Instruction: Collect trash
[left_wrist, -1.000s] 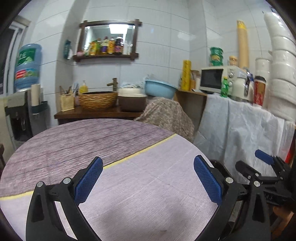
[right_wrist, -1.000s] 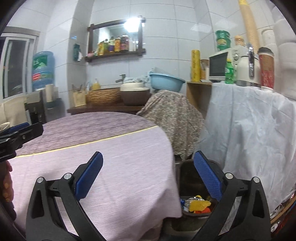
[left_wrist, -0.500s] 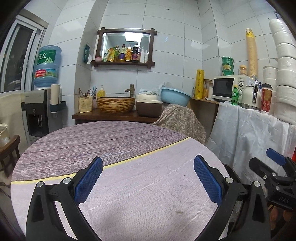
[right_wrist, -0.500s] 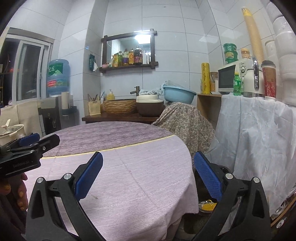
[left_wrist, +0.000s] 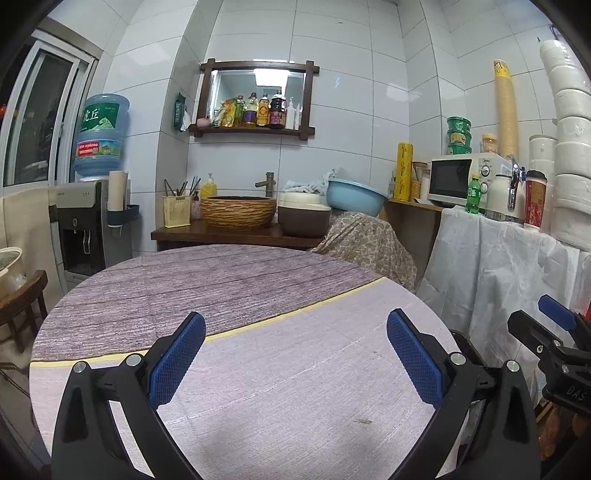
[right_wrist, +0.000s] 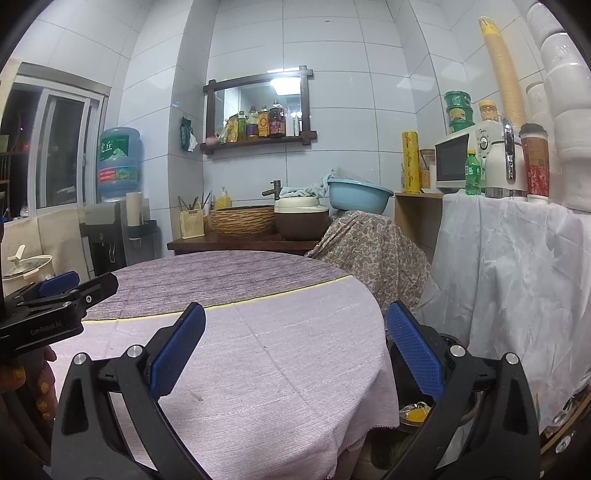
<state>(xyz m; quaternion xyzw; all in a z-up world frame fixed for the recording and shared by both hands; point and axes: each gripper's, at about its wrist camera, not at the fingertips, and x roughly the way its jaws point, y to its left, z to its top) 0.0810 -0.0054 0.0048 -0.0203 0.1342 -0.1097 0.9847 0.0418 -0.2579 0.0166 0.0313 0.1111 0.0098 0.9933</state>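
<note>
My left gripper (left_wrist: 295, 354) is open and empty above the round table (left_wrist: 258, 369) with its purple cloth. My right gripper (right_wrist: 295, 350) is open and empty above the table's right edge. A bin (right_wrist: 415, 417) stands on the floor to the right of the table, mostly hidden behind my right finger, with yellow trash (right_wrist: 416, 415) showing in it. The right gripper also shows at the right edge of the left wrist view (left_wrist: 554, 332), and the left gripper at the left edge of the right wrist view (right_wrist: 62, 295). A small dark speck (right_wrist: 195, 396) lies on the cloth.
A white-draped counter (right_wrist: 517, 277) with a microwave (left_wrist: 458, 181) and bottles stands to the right. A patterned cloth covers something (left_wrist: 365, 243) behind the table. A wooden sink shelf (left_wrist: 236, 232) and a water dispenser (left_wrist: 88, 221) stand at the back. A chair (left_wrist: 22, 299) stands left.
Both grippers have risen and tilted upward, so the table looks farther and more wall shows. The bin has sunk mostly out of the right wrist view. Both stay open.
</note>
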